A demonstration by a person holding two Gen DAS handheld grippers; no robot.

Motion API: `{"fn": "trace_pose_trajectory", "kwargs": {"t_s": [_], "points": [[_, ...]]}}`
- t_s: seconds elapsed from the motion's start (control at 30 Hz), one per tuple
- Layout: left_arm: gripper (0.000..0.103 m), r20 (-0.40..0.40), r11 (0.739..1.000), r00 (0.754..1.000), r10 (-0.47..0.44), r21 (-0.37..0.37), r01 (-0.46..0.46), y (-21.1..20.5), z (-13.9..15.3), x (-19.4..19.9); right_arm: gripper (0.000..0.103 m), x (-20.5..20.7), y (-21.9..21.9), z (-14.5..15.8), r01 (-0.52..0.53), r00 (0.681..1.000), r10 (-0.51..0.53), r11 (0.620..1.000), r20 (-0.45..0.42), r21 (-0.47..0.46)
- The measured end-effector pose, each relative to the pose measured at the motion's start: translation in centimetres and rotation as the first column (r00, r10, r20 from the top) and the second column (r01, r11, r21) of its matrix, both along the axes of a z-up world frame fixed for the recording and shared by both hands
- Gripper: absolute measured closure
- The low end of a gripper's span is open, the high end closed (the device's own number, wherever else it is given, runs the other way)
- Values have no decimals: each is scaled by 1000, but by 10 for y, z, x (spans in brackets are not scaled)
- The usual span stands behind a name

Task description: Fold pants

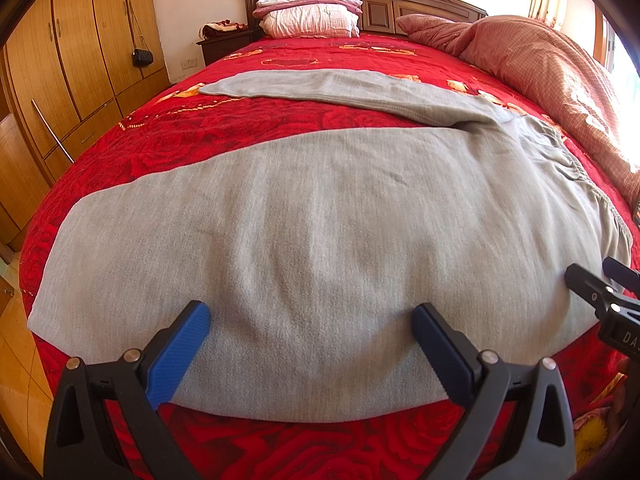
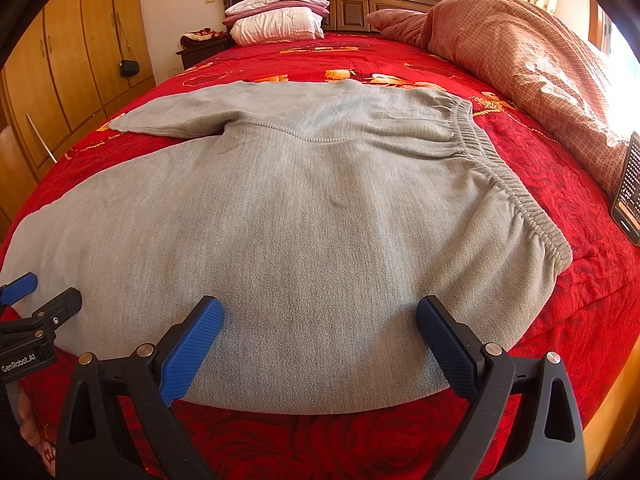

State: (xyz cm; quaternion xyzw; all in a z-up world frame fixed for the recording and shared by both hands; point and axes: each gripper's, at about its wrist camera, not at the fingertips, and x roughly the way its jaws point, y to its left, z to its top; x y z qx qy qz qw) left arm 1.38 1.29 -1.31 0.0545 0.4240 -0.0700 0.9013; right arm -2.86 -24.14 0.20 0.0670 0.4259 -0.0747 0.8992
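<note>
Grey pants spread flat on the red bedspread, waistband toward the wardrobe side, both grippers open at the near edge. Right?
Not quite: the waistband of the pants lies toward the window side, away from the wardrobe, as the right wrist view shows. The rest holds.

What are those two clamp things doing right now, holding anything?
Left gripper: jaws open, holding nothing, poised at the near edge of the grey pants.
Right gripper: jaws open, holding nothing, at the same edge nearer the waistband.
</note>
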Motion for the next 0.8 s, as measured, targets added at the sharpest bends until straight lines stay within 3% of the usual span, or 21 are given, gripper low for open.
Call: {"fn": "trace_pose_trajectory", "kwargs": {"t_s": [0.5, 0.8], "points": [[0, -2, 1000, 1000, 1, 5, -1, 0, 1, 1, 4, 1, 0, 2, -3, 1000, 3, 1000, -10, -8], [0, -28, 999, 1000, -13, -42, 12, 9, 17, 13, 4, 3, -16, 29, -18, 1000, 18, 999, 1, 36]]}}
